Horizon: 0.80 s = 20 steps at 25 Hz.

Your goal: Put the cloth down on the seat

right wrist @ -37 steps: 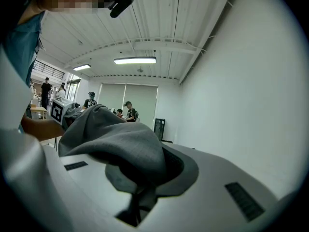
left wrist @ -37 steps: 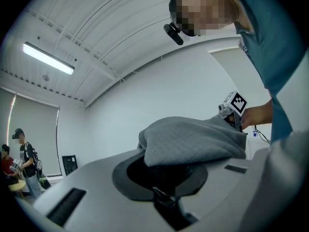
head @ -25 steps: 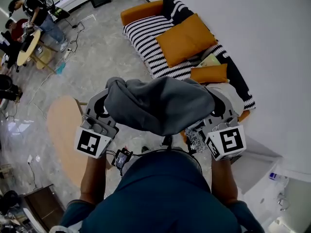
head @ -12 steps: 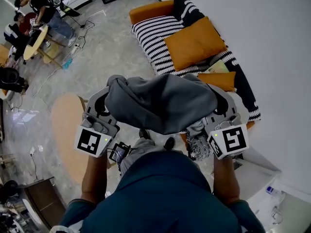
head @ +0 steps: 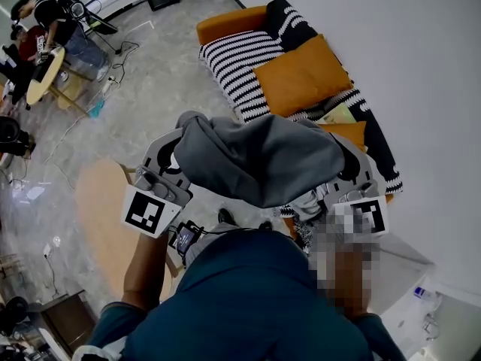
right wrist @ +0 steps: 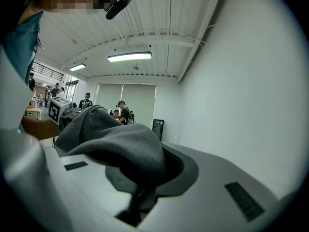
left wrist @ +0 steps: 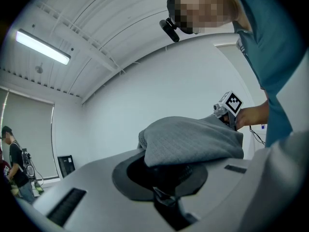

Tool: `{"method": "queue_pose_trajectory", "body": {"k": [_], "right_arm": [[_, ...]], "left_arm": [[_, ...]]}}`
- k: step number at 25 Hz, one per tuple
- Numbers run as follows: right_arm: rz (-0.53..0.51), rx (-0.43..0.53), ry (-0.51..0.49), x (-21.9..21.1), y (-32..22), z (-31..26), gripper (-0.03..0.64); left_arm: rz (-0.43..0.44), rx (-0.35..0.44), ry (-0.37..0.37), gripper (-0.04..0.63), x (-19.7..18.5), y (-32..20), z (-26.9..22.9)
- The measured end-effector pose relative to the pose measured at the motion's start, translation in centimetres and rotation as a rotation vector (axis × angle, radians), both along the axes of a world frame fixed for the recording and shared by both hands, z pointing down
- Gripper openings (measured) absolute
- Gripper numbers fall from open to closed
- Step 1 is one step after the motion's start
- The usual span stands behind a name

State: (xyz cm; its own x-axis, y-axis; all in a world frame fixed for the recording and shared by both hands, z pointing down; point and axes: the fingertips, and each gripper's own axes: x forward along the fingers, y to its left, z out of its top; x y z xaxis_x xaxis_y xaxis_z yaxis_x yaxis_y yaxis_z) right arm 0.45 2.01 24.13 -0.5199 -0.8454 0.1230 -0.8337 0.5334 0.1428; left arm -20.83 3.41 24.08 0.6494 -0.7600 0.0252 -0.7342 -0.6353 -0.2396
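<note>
Head view: left gripper and right gripper each clamp one end of the grey cloth, near the striped sofa.

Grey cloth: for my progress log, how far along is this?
Done: the grey knitted cloth is lifted, left gripper and right gripper shut on it. In hand: it hangs between them, short of the black-and-white striped sofa. Left: laying it down there.

Head view overhead, gripper views share cloth
</note>
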Motion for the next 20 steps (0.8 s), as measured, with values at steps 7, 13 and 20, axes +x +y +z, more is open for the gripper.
{"method": "queue_pose_trajectory", "body": {"k": [7,13,20], "right_arm": [[0.04,-0.001,0.017,-2.8,-2.5,-0.1,0.04],[0.036,-0.018,0.009,-2.2,-5.6,0.8,0.04],[0.003,-0.015,-0.035,0.2,-10.0,1.0,0.04]], "left_arm": [[0.041,-0.002,0.022,0.049,-2.8,-3.4,-0.1],[0.04,-0.02,0.003,0.049,-2.3,-6.6,0.9],[0.013,-0.038,-0.015,0.049,0.1,-10.3,0.5]]}}
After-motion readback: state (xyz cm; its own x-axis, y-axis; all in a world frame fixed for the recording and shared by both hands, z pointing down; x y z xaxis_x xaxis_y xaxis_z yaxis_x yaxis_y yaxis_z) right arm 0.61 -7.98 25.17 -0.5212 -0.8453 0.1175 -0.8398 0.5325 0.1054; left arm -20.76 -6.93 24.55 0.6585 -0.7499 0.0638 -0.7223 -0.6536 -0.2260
